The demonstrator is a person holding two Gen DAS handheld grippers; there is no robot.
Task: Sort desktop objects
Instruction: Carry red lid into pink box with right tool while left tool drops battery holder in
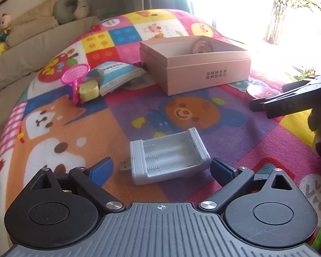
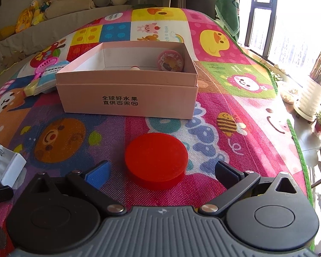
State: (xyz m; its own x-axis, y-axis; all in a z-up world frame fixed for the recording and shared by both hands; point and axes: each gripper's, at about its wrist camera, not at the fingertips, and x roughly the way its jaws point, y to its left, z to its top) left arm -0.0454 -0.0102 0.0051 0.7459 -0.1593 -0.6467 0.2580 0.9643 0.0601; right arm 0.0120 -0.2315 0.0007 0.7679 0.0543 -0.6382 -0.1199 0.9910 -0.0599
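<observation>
A grey battery charger with a USB plug lies on the colourful play mat, between the blue pads of my left gripper, which stands open and clear of it. A red round lid lies flat between the spread fingers of my right gripper, which is open too. The pink cardboard box stands farther off, with a round pink tin in its back corner. The right gripper's black fingers show at the right edge of the left wrist view, and the charger at the left edge of the right wrist view.
Left of the box lie a pink toy racket, a small yellow case and a blue-and-white booklet. A beige sofa with plush toys runs behind the mat. Potted plants stand on the floor by the window at right.
</observation>
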